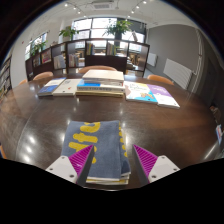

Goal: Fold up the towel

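Note:
A folded towel [97,146], blue-grey with yellow markings, lies on the dark wooden table [170,125] just ahead of my fingers. Its near edge reaches between them, with stacked folded layers showing at that edge. My gripper [113,160] is open, with the purple pads [81,158] standing either side of the towel's near end. A gap shows between the right pad and the towel. Nothing is held.
Further along the table lie more folded cloths: a blue and white one [55,88] at the far left, a stack [101,84] in the middle and a colourful one [150,94] at the far right. Chairs, shelves and windows stand beyond.

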